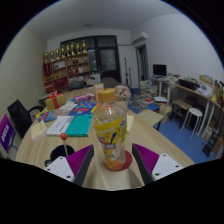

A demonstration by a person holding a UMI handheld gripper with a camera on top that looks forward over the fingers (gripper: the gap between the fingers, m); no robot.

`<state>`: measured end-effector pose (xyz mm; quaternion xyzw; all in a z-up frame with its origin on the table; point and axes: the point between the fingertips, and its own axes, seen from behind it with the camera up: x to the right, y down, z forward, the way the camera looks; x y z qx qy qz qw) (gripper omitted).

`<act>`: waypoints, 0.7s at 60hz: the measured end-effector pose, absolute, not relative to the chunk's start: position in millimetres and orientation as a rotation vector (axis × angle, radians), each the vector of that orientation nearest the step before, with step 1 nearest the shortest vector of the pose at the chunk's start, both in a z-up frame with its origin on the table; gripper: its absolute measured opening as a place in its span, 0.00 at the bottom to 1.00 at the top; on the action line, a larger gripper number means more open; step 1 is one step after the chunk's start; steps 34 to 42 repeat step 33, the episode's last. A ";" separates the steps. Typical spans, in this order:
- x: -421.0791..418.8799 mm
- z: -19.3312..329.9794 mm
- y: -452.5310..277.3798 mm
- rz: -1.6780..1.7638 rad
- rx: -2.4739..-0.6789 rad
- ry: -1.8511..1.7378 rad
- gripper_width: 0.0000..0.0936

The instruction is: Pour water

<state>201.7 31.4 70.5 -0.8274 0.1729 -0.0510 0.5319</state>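
A clear plastic bottle point(110, 122) with an orange cap and a yellow label stands upright on a round red coaster point(122, 161) on the wooden table point(150, 130). My gripper point(112, 152) is open, with its purple pads on either side of the bottle's base. The bottle stands between the fingertips point(84, 157) with a small gap at each side and rests on the coaster.
Books and papers point(75, 124) lie on the table beyond the bottle to the left, and a dark chair point(19, 116) stands at the left. Shelves with trophies point(66, 60) line the back wall. A desk with a monitor point(160, 72) and a stool point(192, 115) stand at the right.
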 end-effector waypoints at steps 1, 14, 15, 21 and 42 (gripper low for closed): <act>199.1 75.2 23.1 -0.132 -1.976 0.419 0.88; 137.2 138.9 -104.2 -0.304 -2.046 0.432 0.88; 129.3 144.2 -113.0 -0.310 -2.048 0.435 0.88; 80.3 176.0 -165.9 -0.285 -2.060 0.441 0.88; 15.5 221.0 -235.3 -0.267 -2.076 0.464 0.88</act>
